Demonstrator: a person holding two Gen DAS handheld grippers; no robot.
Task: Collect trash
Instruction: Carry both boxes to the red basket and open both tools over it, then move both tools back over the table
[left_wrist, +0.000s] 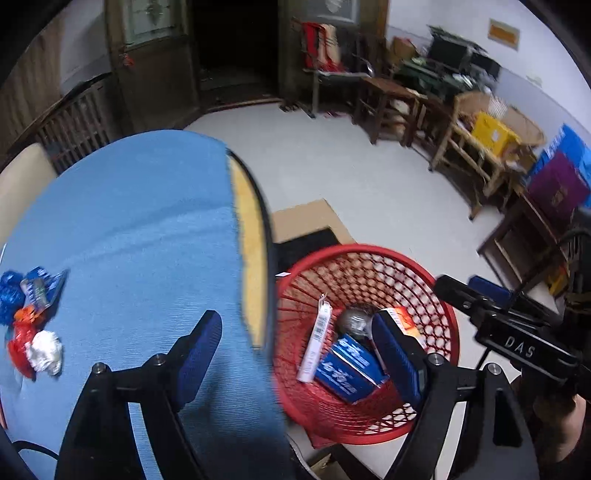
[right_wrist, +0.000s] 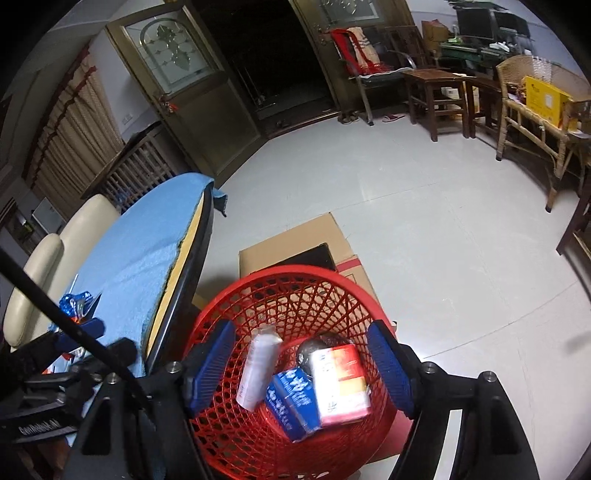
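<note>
**Left wrist: jaws open, straddling table edge and basket**

Left gripper (left_wrist: 295, 354) open, nothing between the pads. Left finger sits over the blue tablecloth (left_wrist: 147, 221), right finger over the red mesh basket (left_wrist: 369, 288) at 5 o'clock. Basket holds a blue box (left_wrist: 347, 373), a white tube-like pack (left_wrist: 316, 343), a grey ball-like item (left_wrist: 352, 323) and a red-orange box (left_wrist: 406, 321), partly hidden behind the right finger. On the cloth at 9 o'clock: crumpled white paper (left_wrist: 46, 350) touching a red wrapper (left_wrist: 18, 347), blue wrappers (left_wrist: 33, 291) just above. Right gripper (left_wrist: 506, 325) enters at 3 o'clock, its jaw state unreadable here. Flattened cardboard (left_wrist: 306, 218) lies on the floor beyond the basket.
</note>
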